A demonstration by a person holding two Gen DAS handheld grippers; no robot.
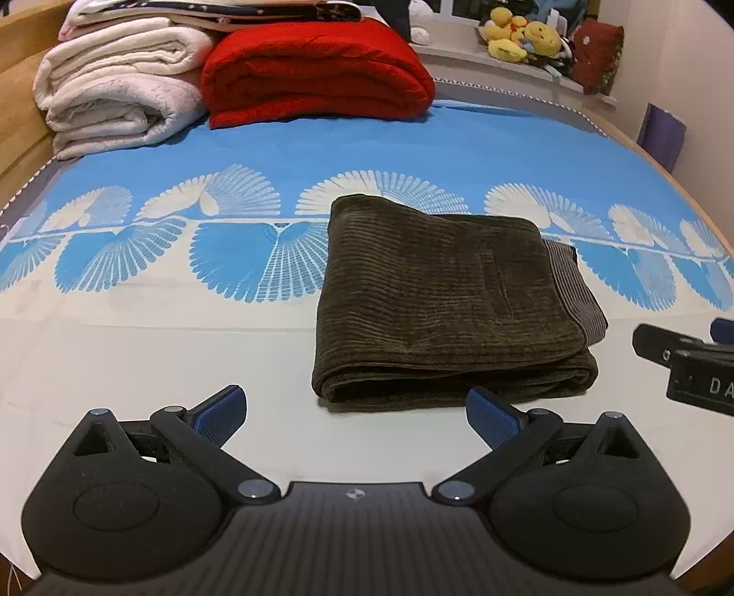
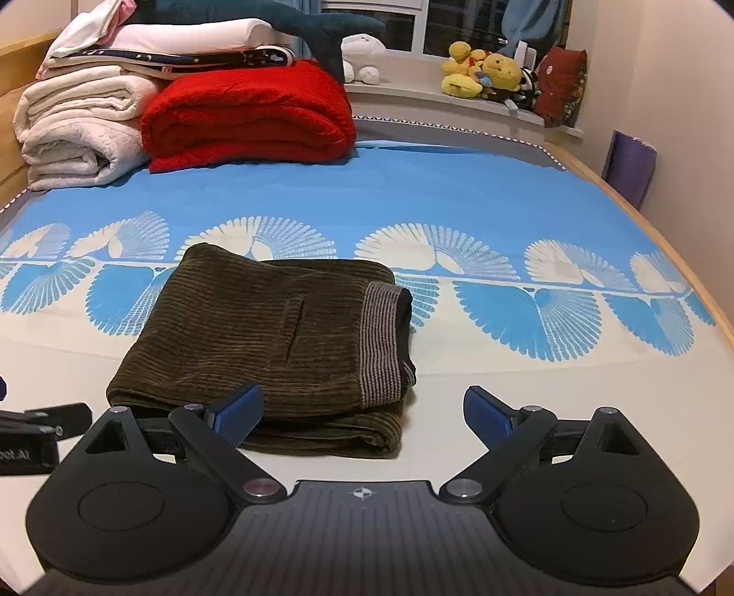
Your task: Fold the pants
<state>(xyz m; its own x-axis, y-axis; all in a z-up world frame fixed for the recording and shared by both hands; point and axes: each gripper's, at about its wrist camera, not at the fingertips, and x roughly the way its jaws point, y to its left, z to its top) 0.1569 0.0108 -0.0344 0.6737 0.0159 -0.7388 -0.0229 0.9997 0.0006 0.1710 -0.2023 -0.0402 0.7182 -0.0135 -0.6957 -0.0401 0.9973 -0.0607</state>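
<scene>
Dark olive corduroy pants (image 1: 449,302) lie folded in a compact rectangle on the bed sheet (image 1: 183,330), with a striped grey waistband at the right edge (image 2: 383,339). They also show in the right wrist view (image 2: 266,348). My left gripper (image 1: 355,415) is open and empty, just in front of the pants and slightly left of them. My right gripper (image 2: 362,415) is open and empty, in front of the pants' right end; its left blue pad (image 2: 238,415) overlaps the fold's front edge in view. Each gripper shows at the edge of the other's view.
A red folded blanket (image 1: 316,68) and a stack of white blankets (image 1: 114,87) sit at the bed's far left. Plush toys (image 1: 523,32) and a dark red cushion line the window sill. A purple bag (image 1: 663,135) stands by the right wall. The bed has a wooden frame.
</scene>
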